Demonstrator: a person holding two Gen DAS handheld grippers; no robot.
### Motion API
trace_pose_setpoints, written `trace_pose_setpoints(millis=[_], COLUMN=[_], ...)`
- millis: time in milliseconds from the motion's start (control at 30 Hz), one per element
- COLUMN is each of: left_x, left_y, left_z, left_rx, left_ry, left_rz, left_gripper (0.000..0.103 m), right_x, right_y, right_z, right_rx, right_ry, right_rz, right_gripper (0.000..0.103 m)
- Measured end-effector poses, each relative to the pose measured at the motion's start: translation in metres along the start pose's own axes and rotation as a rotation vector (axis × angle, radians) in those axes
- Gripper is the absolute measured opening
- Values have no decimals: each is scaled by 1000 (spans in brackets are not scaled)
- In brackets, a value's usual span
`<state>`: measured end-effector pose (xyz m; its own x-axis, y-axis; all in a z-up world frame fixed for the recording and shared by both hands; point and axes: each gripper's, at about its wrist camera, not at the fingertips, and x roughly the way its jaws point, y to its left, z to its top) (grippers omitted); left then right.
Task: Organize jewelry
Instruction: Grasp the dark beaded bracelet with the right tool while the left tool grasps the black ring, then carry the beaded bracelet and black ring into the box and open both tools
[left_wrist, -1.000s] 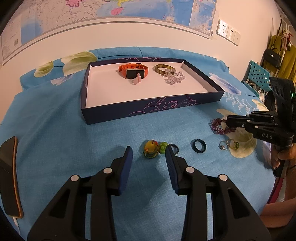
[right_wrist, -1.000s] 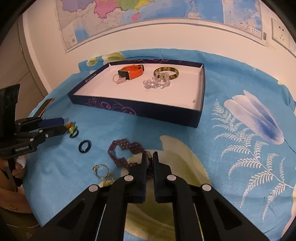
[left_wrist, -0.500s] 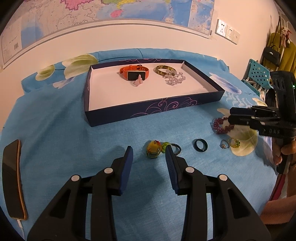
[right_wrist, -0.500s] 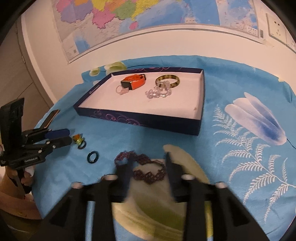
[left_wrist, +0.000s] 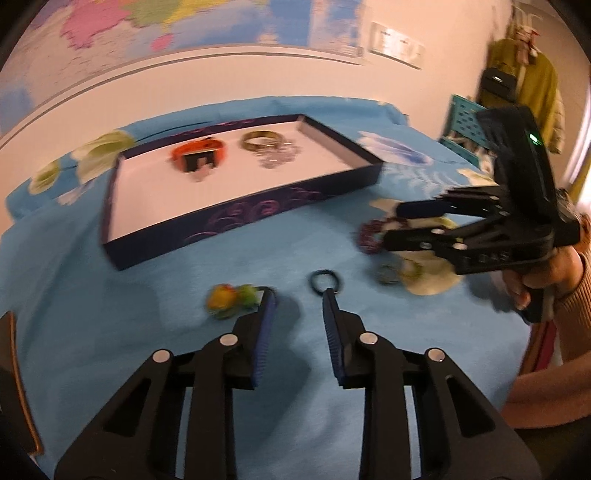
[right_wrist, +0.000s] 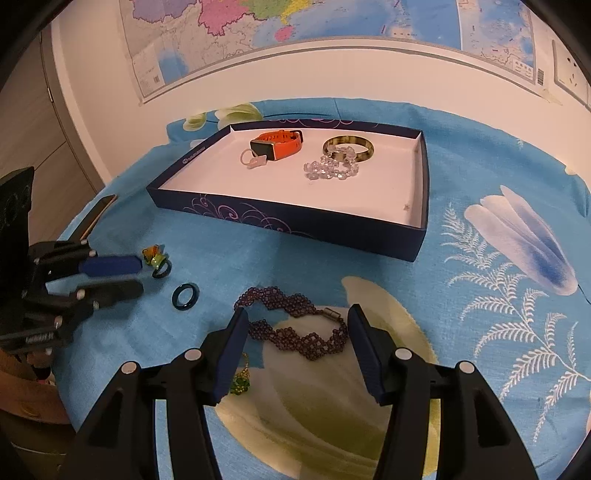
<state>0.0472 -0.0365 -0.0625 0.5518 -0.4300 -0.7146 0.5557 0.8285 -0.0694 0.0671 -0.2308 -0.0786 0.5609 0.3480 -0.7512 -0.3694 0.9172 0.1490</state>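
Observation:
A dark blue tray (right_wrist: 295, 221) (left_wrist: 236, 218) holds an orange watch (right_wrist: 280, 144), a green-gold bangle (right_wrist: 348, 146) and a clear bead bracelet (right_wrist: 330, 168). On the blue cloth lie a purple beaded bracelet (right_wrist: 295, 328), a black ring (right_wrist: 185, 295) (left_wrist: 325, 281), a yellow-green charm ring (right_wrist: 155, 258) (left_wrist: 231, 299) and small rings (left_wrist: 397, 273). My right gripper (right_wrist: 295, 314) is open, its jaws either side of the purple bracelet. My left gripper (left_wrist: 299, 299) is open, between the charm ring and the black ring.
A phone (right_wrist: 98, 214) lies at the cloth's left edge. A wall with a map (right_wrist: 295, 44) stands behind the tray. A teal chair (left_wrist: 465, 122) and hanging clothes (left_wrist: 524, 85) are at the right in the left wrist view.
My right gripper went from shut to wide open over the purple bracelet. My left gripper swung right, from the charm ring toward the black ring; its view is blurred.

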Motion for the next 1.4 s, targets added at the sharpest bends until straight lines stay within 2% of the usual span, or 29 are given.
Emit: trace_pose_setpoints(millis=[100, 333, 433, 467, 533, 567, 633, 667, 700, 1033, 1400], left_x=[8, 34, 36, 36, 37, 37, 36, 36, 35, 17, -14], left_y=[-10, -20, -20, -20, -19, -17, -15, -15, -15, -7, 13], left_z=[3, 12, 13, 13, 14, 14, 14, 14, 14, 19, 40], left_rx=[31, 56, 55, 51, 43, 38, 28, 25, 22, -18, -47], left_ry=[15, 84, 86, 85, 85, 85, 83, 81, 79, 19, -81], left_rz=[-41, -23, -25, -21, -9, -10, -14, -12, -10, -4, 33], left_gripper=[28, 29, 28, 27, 23, 22, 22, 22, 22, 22, 22], right_x=[0, 2, 5, 6, 6, 6, 5, 5, 4, -16, -38], right_y=[-1, 6, 10, 11, 12, 12, 11, 10, 10, 4, 10], right_z=[0, 1, 2, 2, 2, 2, 1, 1, 1, 5, 30], right_rx=[2, -31, -50, -57, -68, -69, -64, -63, -65, 0, -21], right_ry=[3, 14, 18, 19, 18, 17, 15, 14, 12, -63, -149], right_rz=[6, -11, -33, -43, -61, -65, -56, -51, -48, 17, 26], right_gripper=[54, 59, 57, 55, 39, 35, 15, 14, 8, 6, 6])
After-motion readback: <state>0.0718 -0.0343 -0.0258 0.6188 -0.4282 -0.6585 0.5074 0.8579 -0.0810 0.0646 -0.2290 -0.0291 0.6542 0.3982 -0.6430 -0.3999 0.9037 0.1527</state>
